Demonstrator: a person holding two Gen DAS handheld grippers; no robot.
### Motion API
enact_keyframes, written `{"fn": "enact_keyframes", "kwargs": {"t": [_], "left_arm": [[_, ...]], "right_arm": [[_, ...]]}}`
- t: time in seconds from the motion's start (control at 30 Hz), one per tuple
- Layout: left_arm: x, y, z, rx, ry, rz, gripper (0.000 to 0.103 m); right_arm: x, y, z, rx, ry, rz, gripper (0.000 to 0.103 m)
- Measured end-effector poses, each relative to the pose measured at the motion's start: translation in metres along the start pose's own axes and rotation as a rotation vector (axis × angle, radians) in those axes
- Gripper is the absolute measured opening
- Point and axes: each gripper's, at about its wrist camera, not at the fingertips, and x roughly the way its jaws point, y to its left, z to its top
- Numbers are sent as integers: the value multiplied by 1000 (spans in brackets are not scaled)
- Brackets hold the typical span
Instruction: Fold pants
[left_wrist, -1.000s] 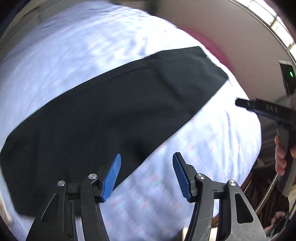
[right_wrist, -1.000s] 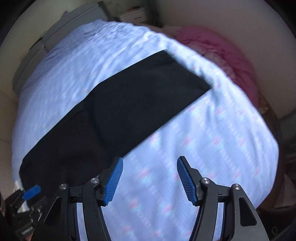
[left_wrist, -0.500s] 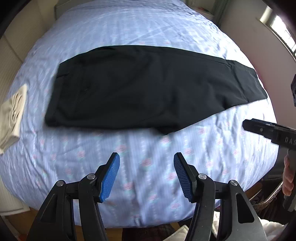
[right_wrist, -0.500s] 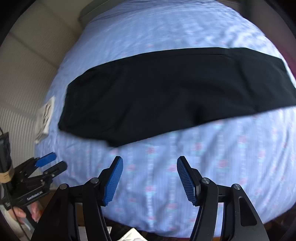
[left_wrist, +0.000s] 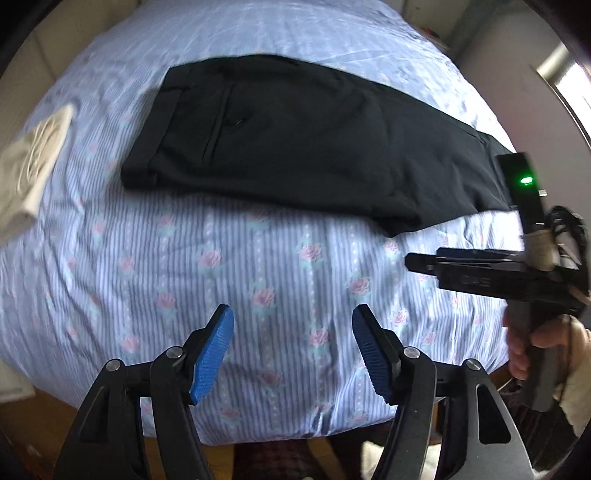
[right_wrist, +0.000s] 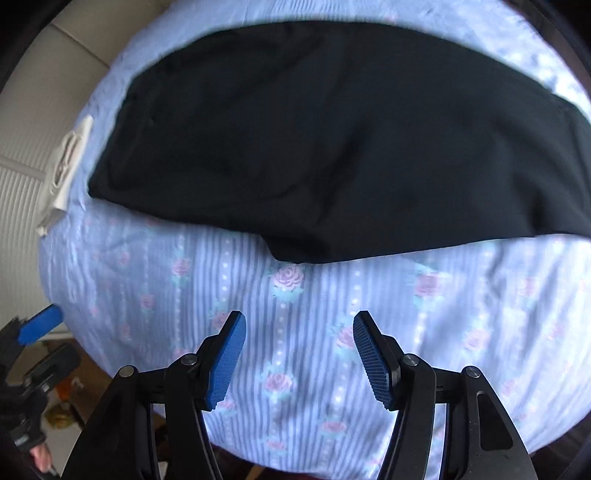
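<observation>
Black pants (left_wrist: 295, 144) lie flat across a bed with a blue striped, rose-patterned sheet (left_wrist: 258, 277), waistband to the left, legs running right. In the right wrist view the pants (right_wrist: 332, 140) fill the upper half. My left gripper (left_wrist: 291, 332) hovers over bare sheet in front of the pants, jaws opening, nothing between them. My right gripper (right_wrist: 299, 336) is open and empty over the sheet just below the pants' near edge. The right gripper (left_wrist: 480, 273) also shows from the side at the right of the left wrist view, held by a hand (left_wrist: 532, 343).
A folded cream garment (left_wrist: 33, 158) lies at the bed's left edge, also seen as a cream garment (right_wrist: 66, 162) in the right wrist view. The bed's front edge (left_wrist: 280, 432) drops to a wooden floor. The left gripper's blue fingertip (right_wrist: 38, 325) shows at lower left.
Both grippers swept across the bed and rolled, so the pants now lie across the views instead of diagonally. Both sit closer to the near bed edge. The left jaws stand slightly wider.
</observation>
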Motion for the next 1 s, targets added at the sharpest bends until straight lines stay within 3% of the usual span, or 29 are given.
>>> {"fn": "enact_keyframes", "kwargs": {"t": [0.1,0.2,0.47,0.63,0.73,0.83,0.93,0.97,1.0], "left_arm": [[8,5,-6,-52,8,2,66],[8,6,-10,-94,-3,16,66],[-4,1,-20,-234,-68,60,66],[-10,-10,-29,-311,-77,96,66],[-12,-19,-35,-329,-67,114,66],[-14,-26,-37,-325,-60,143,66],[-15,-29,-39,-330,-62,173,66],[-15,-28,-39,-339,-61,176,66],[-14,-27,-39,-354,-59,178,66]], "right_arm": [[25,-3,7,-6,52,-6,62],[30,1,15,-61,44,-38,62],[-22,26,43,-268,-139,-36,62],[-7,26,51,-347,-94,-7,62],[16,35,45,-443,-23,2,61],[33,44,42,-499,9,-19,54],[29,41,49,-460,-20,-16,33],[23,37,51,-451,-40,-18,20],[18,34,52,-444,-50,-15,16]]}}
